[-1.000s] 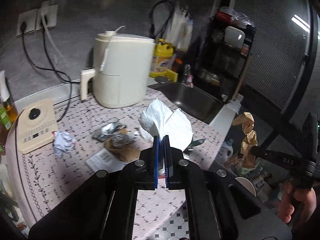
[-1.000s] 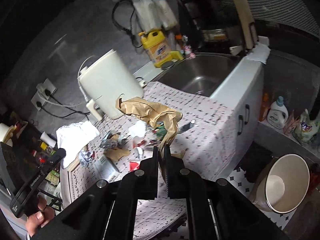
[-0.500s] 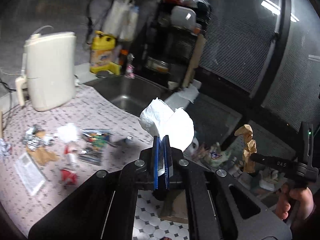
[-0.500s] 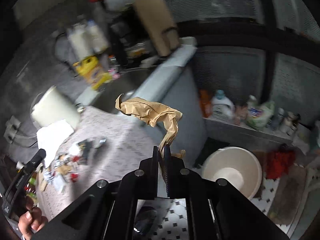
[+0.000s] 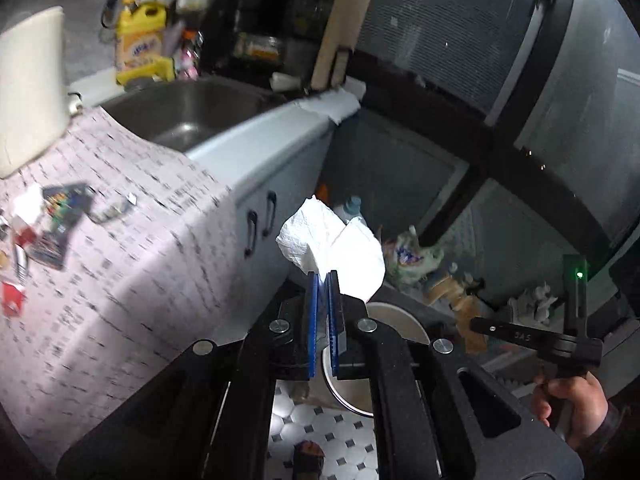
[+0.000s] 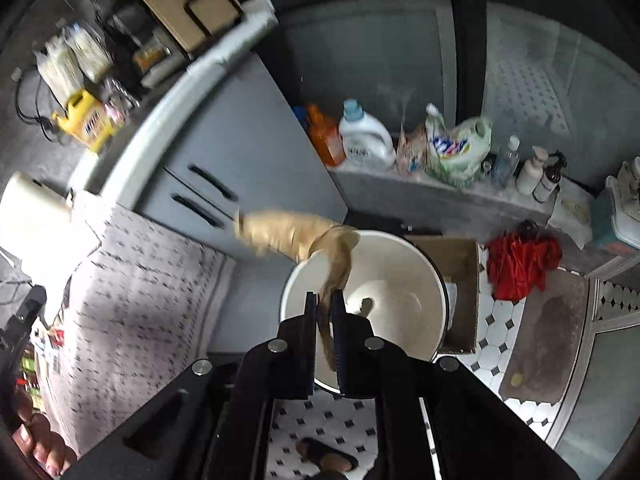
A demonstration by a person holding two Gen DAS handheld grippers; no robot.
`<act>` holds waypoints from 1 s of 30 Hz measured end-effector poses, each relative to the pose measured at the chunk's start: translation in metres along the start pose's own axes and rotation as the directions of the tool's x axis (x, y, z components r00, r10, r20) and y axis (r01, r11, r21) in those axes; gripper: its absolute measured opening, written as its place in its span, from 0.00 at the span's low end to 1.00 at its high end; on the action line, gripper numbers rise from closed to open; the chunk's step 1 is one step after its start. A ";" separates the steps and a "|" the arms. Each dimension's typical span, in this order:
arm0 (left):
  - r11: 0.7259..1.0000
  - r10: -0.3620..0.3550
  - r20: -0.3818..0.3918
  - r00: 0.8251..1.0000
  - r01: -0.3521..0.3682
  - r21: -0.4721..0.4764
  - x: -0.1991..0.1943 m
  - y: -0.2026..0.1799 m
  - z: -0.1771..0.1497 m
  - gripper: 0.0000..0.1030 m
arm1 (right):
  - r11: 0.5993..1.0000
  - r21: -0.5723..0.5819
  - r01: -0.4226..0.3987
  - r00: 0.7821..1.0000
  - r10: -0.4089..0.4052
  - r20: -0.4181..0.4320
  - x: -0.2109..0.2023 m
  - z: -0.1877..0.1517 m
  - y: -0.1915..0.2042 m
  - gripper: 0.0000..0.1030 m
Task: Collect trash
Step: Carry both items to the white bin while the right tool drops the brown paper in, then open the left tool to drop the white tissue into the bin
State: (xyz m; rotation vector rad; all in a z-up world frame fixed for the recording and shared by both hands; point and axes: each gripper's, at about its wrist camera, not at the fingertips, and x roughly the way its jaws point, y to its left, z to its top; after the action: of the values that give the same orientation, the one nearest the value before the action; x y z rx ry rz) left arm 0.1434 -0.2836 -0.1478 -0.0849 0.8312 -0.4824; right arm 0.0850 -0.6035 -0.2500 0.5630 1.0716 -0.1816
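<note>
My left gripper (image 5: 323,280) is shut on a crumpled white paper towel (image 5: 332,246) and holds it in the air off the counter's edge, above a white bin (image 5: 390,314) on the floor. My right gripper (image 6: 325,298) is shut on a crumpled brown paper (image 6: 298,234) and holds it over the open white bin (image 6: 400,264). The right gripper with the brown paper also shows in the left wrist view (image 5: 474,322). More trash, wrappers and scraps (image 5: 52,216), lies on the patterned counter (image 5: 132,264).
A steel sink (image 5: 188,114) and a yellow detergent jug (image 5: 140,40) sit behind the counter. A cardboard box (image 6: 460,276) stands beside the bin. Detergent bottles (image 6: 366,138) line a ledge. A red cloth (image 6: 520,260) and a brown mat (image 6: 552,332) lie on the tiled floor.
Both grippers swung away from the counter to the right and down toward the floor. The brown paper now hangs over the bin; the paper towel has left the counter.
</note>
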 end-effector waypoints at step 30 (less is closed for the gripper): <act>0.995 -0.081 -0.194 0.978 0.091 0.042 0.108 -0.083 -0.035 0.85 | 0.999 0.031 0.040 0.996 -0.043 0.082 -0.038 0.015 -0.085 0.85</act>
State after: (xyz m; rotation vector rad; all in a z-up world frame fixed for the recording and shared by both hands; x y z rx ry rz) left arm 0.1486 -0.4013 -0.2245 -0.0273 1.0070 -0.5998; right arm 0.0446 -0.6879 -0.2412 0.5558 1.0020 -0.2554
